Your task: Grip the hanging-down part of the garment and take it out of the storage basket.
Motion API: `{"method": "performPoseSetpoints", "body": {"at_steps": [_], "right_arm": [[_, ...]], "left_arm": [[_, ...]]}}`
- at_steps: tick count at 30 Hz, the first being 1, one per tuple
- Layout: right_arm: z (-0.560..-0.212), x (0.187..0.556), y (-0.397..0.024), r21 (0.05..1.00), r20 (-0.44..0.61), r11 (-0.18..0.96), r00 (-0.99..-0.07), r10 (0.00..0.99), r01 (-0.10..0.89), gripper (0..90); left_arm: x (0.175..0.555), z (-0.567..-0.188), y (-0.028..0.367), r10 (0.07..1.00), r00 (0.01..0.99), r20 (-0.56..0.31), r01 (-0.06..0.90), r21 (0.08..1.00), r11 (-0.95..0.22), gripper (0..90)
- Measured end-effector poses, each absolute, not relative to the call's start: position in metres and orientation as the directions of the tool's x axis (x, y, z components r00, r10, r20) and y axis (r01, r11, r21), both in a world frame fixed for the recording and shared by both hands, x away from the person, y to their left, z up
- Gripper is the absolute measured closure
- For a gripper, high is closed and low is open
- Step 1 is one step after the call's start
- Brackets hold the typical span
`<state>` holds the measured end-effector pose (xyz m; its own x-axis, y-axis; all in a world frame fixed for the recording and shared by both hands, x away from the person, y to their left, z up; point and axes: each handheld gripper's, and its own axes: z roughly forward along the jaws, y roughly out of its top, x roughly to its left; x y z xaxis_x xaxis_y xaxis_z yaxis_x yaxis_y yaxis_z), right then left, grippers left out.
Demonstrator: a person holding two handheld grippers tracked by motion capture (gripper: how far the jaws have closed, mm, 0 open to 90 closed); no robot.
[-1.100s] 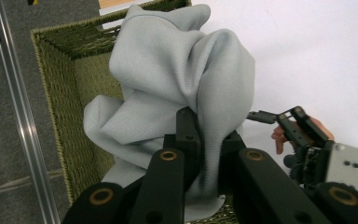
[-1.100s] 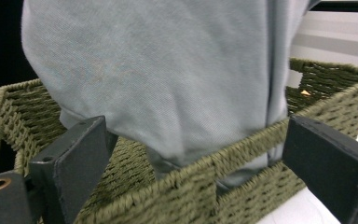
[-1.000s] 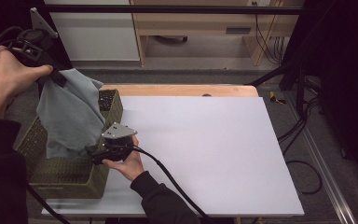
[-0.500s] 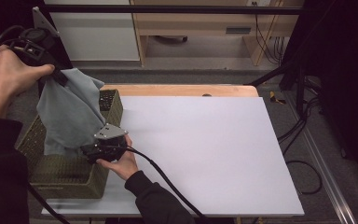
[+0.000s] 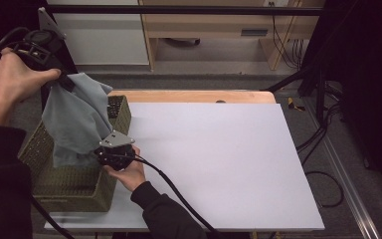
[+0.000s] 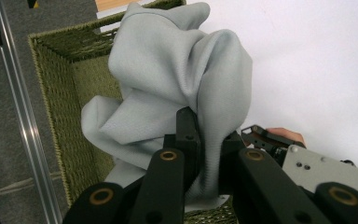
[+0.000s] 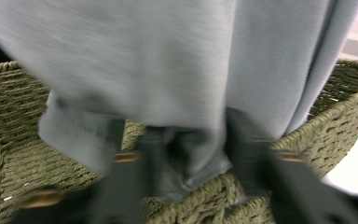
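A grey cloth [image 5: 74,114] hangs over a green woven basket [image 5: 74,191] at the table's left end. My left gripper [image 5: 67,82], raised high at the left, is shut on the cloth's top fold [image 6: 168,70], its jaws [image 6: 207,126] pinched together on the fabric. My right gripper [image 5: 98,152] sits at the basket's right wall, pointing at the cloth's lower hem. In the blurred right gripper view the hem [image 7: 191,163] lies between the jaws of my right gripper [image 7: 186,158], which have just been closing and still stand a little apart around it.
A white sheet [image 5: 219,159] covers the table, with a wooden edge [image 5: 189,96] at the back. Black cables [image 5: 323,134] and a dark stand lie off the right side. A wooden cabinet [image 5: 204,30] stands behind. The basket floor [image 7: 9,102] is bare beneath the cloth.
My right gripper moved left, up against the basket's wall, and its jaws came in around the cloth's lower hem. The left hand kept the cloth raised in place.
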<state>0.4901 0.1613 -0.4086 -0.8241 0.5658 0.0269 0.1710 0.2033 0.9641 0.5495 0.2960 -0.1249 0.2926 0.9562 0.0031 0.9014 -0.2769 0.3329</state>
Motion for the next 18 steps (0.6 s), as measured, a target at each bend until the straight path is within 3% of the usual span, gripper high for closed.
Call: {"method": "performPoseSetpoints", "body": {"at_steps": [2,4,18], "right_arm": [[-0.408,0.492,0.159,0.963,0.036,0.201,-0.821,0.570,0.182,82.5],[-0.407,0.494,0.155,0.961,0.049,0.200,-0.828,0.558,0.192,86.7],[-0.381,0.494,0.125,0.974,0.066,0.153,-0.852,0.519,0.169,87.8]], "left_arm": [[0.549,-0.125,0.297,0.956,0.294,0.002,0.900,0.335,-0.278,83.8],[0.549,-0.125,0.298,0.956,0.293,0.001,0.900,0.338,-0.276,83.8],[0.546,-0.123,0.304,0.961,0.277,-0.006,0.898,0.358,-0.256,83.8]]}}
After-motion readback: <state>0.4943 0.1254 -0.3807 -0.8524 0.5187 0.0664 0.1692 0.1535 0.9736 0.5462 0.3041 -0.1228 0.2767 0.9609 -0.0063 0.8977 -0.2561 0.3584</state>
